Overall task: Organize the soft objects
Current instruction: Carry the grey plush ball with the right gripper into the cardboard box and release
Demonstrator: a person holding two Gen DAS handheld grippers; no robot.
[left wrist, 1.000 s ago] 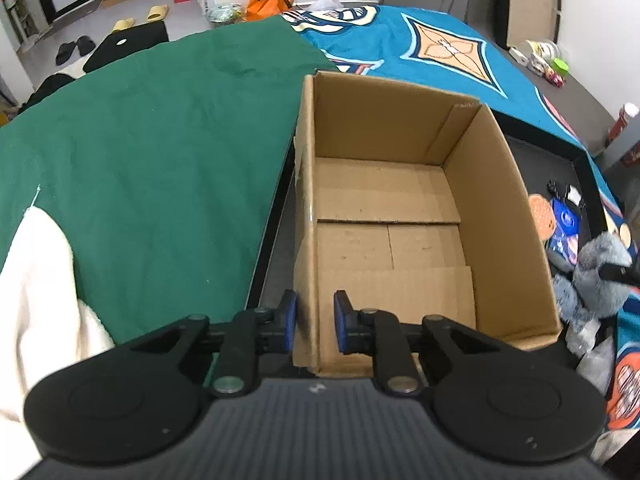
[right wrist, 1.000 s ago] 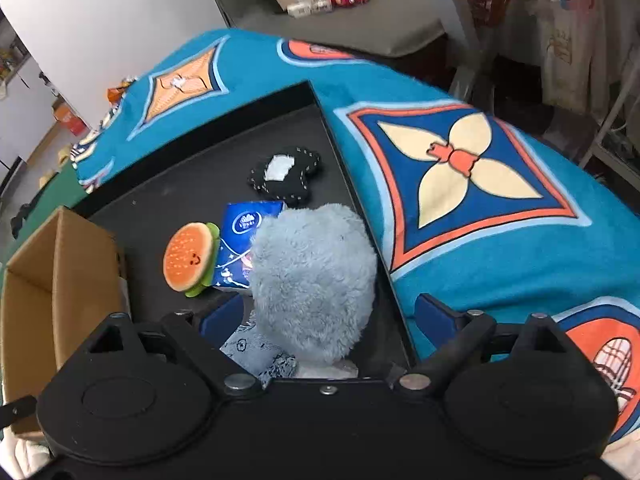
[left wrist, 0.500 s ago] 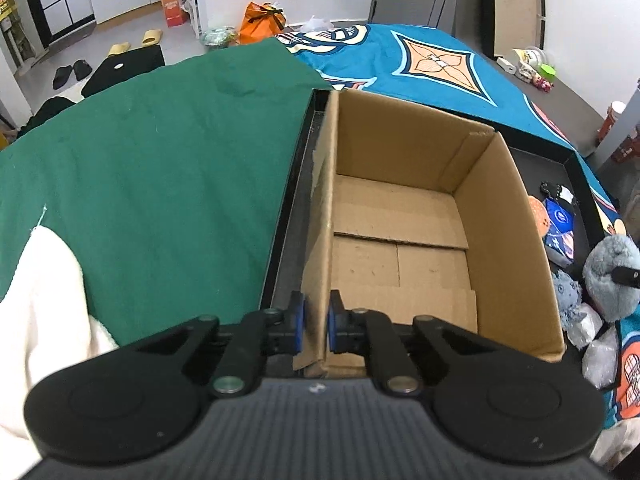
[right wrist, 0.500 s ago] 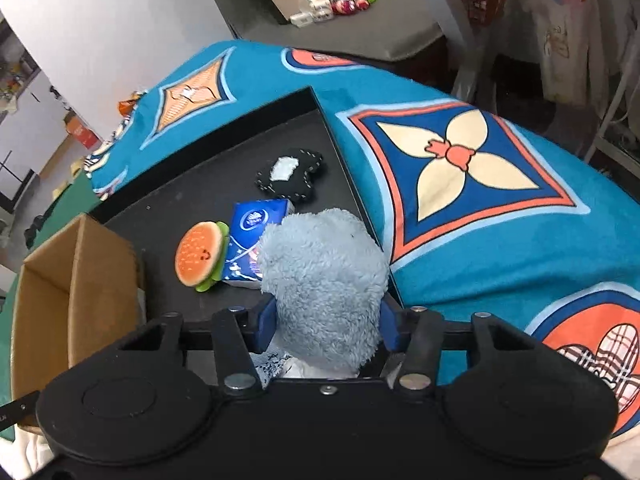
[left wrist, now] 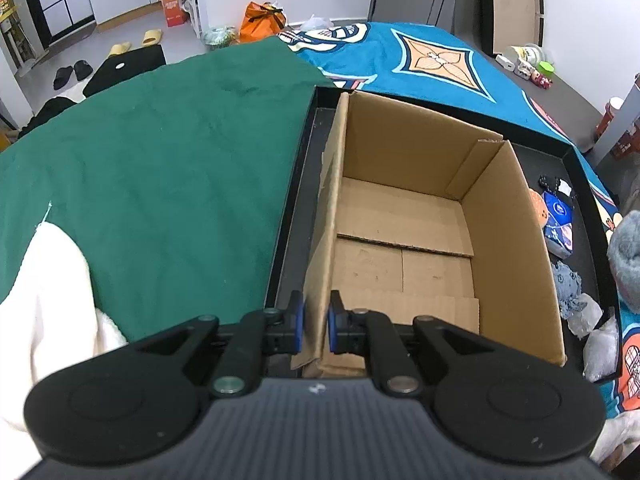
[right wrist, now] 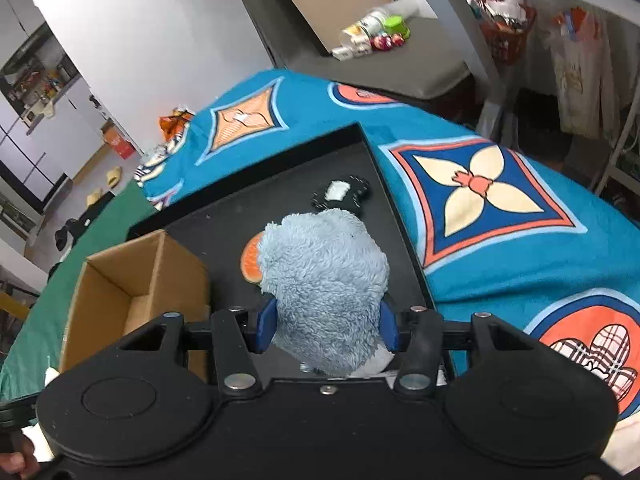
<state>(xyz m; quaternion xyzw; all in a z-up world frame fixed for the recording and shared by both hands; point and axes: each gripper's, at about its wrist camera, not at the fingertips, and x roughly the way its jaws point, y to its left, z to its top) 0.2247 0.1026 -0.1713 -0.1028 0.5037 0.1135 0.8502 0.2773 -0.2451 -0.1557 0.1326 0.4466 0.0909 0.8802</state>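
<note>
A fluffy grey-blue plush toy [right wrist: 324, 280] hangs pinched above a black tray [right wrist: 248, 208], beside an open, empty cardboard box [left wrist: 432, 216] standing upright in it; an orange burger plush [right wrist: 251, 260], a blue packet [left wrist: 558, 220] and a black-and-white patch [right wrist: 340, 194] lie flat on the tray

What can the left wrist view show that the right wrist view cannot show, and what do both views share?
Only the left wrist view shows the left tool shut on the near wall of the cardboard box, the box's bare floor, and a white cloth. Only the right wrist view shows the right tool shut on the blue plush toy. Both show the box, the black tray, the burger toy and the plush.
</note>
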